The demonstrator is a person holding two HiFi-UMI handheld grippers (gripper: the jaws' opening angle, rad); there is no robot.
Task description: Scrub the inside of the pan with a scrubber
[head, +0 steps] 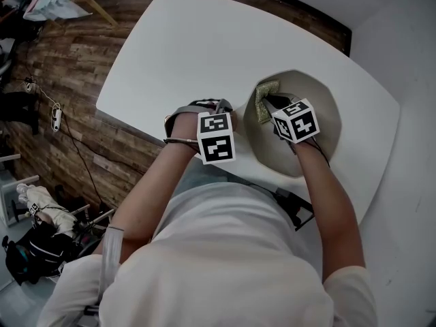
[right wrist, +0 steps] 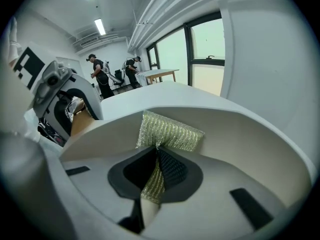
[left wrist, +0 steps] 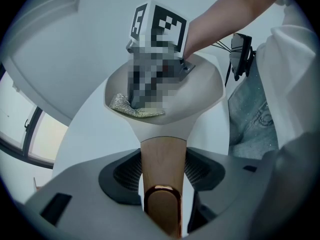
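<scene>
A cream pan (head: 315,94) sits on the white table (head: 191,53) in the head view. Its wooden handle (left wrist: 162,164) runs between the jaws of my left gripper (left wrist: 162,176), which is shut on it. The pan's bowl (left wrist: 200,101) lies just beyond. My right gripper (right wrist: 156,170) is inside the pan, shut on a yellow-green mesh scrubber (right wrist: 170,131). The scrubber's free end presses against the pan's inner wall (right wrist: 245,134). From above, the scrubber (head: 266,99) lies at the pan's left inner side, just ahead of the right gripper (head: 278,109). The left gripper (head: 219,125) is at the pan's left.
The table's near edge (head: 129,125) borders a wood floor (head: 61,101) with cables. Two people stand by a far table (right wrist: 157,74) near the windows. The holder's jeans and shirt (left wrist: 260,114) are close on the right in the left gripper view.
</scene>
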